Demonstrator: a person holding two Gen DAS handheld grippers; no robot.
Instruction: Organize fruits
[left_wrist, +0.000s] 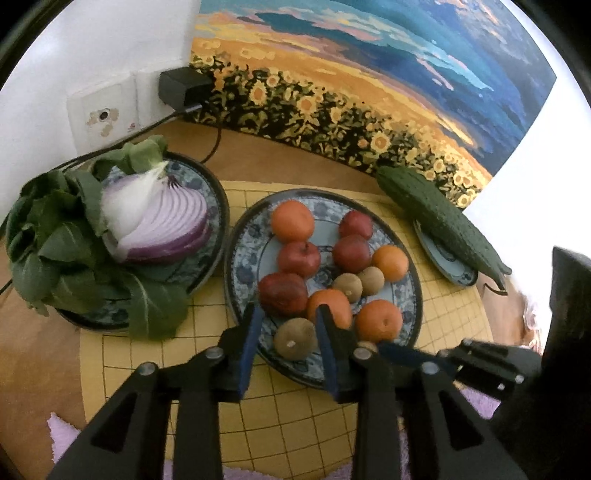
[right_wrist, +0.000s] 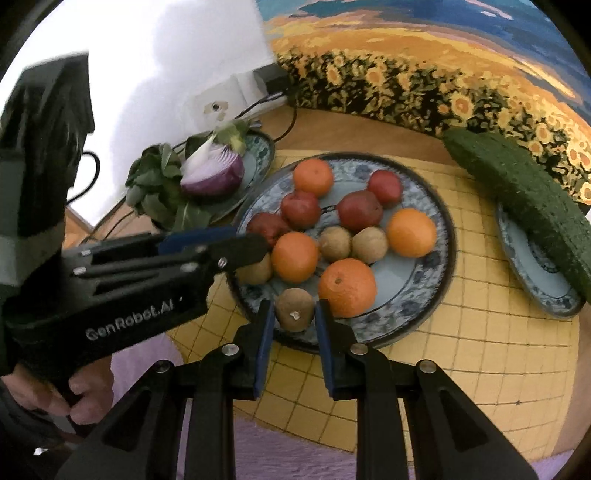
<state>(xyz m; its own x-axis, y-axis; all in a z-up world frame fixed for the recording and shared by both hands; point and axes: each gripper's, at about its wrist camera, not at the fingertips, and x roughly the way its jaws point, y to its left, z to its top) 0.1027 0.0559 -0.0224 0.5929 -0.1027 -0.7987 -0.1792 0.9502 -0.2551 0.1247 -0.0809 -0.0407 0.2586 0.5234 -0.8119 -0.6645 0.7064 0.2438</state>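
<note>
Over the near rim of the big fruit plate (right_wrist: 436, 206) both grippers work side by side. The right gripper (right_wrist: 294, 316) has its jaws clenched on a small brown fruit (right_wrist: 294, 309), which sits between the two blue pads at the front edge of the plate. The left gripper (left_wrist: 290, 325) stands partly open over another brown fruit (left_wrist: 295, 339) at the near rim of the same plate; this fruit lies in the gap between the pads, and whether the pads still touch it I cannot tell from either view. A hand (right_wrist: 79, 398) holds the handle of the left gripper at the lower left of the right wrist view. On the fruit plate I count four oranges (right_wrist: 347, 288), four dark red fruits (right_wrist: 360, 210), and four brown fruits in all: two side by side in the middle (right_wrist: 369, 244), one under the left gripper, one in the right gripper. They lie close together, many of them touching. Left of this plate is a second plate (left_wrist: 218, 199) with one half of a purple onion (left_wrist: 162, 225) and a bunch of green leaves (left_wrist: 55, 243). To the right, one cucumber (right_wrist: 524, 199) lies across a small oval dish (right_wrist: 535, 273). All stands on a yellow checked mat (right_wrist: 480, 350) before a sunflower picture (right_wrist: 443, 74).
</note>
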